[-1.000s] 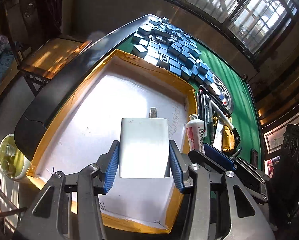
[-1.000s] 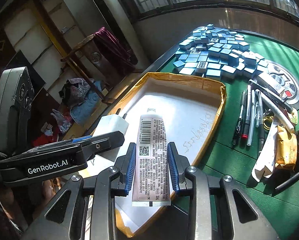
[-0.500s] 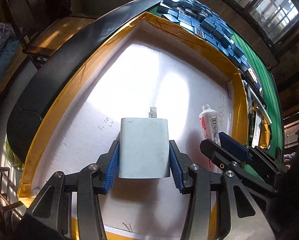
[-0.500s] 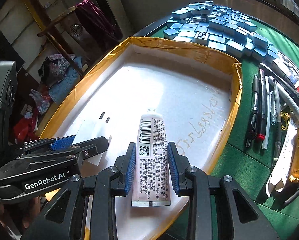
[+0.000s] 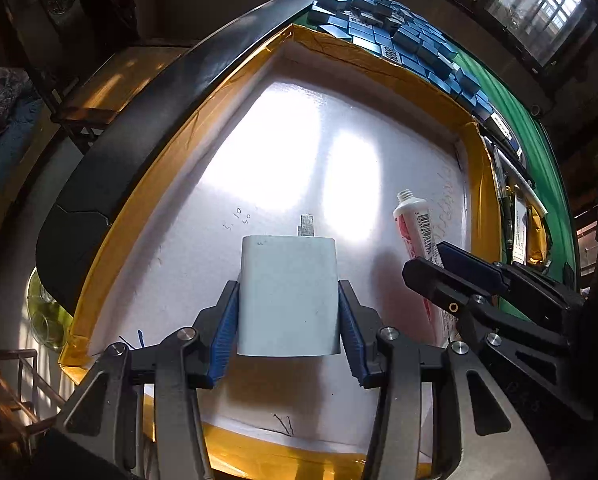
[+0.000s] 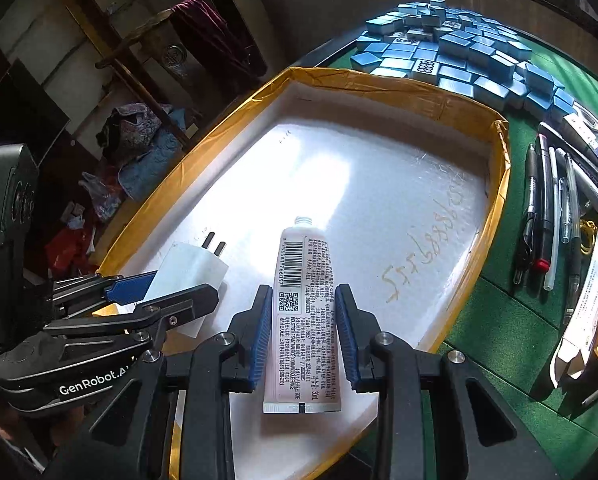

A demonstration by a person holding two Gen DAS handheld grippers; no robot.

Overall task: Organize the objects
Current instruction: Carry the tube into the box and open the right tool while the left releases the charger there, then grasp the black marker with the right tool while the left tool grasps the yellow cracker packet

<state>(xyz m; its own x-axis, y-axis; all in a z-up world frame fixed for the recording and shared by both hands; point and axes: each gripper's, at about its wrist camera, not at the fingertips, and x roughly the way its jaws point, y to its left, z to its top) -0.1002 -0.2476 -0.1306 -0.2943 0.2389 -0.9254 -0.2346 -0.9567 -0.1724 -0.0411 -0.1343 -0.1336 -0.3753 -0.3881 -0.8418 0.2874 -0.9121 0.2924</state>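
From the left wrist view, my left gripper (image 5: pixel 289 312) grips the white plug-in charger block (image 5: pixel 288 294), prongs pointing away, above the yellow-rimmed white foam tray (image 5: pixel 363 62); blue mahjong tiles (image 5: pixel 395 38) lie beyond.

From the right wrist view, my right gripper (image 6: pixel 302 330) clamps the white barcoded tube (image 6: pixel 303 312), nozzle forward, over the tray; the handwriting there possibly reads "5526888655". Pens (image 6: pixel 547 216) lie on the green surface (image 6: pixel 503 312).

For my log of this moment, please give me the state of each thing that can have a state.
left gripper: shut on the charger.
charger: held over the foam box, prongs forward.
right gripper: shut on the tube.
tube: held over the box, no cap on.
foam box: open; nothing seen lying inside.
mahjong tiles: piled beyond the box.
pens: lying beside the box.
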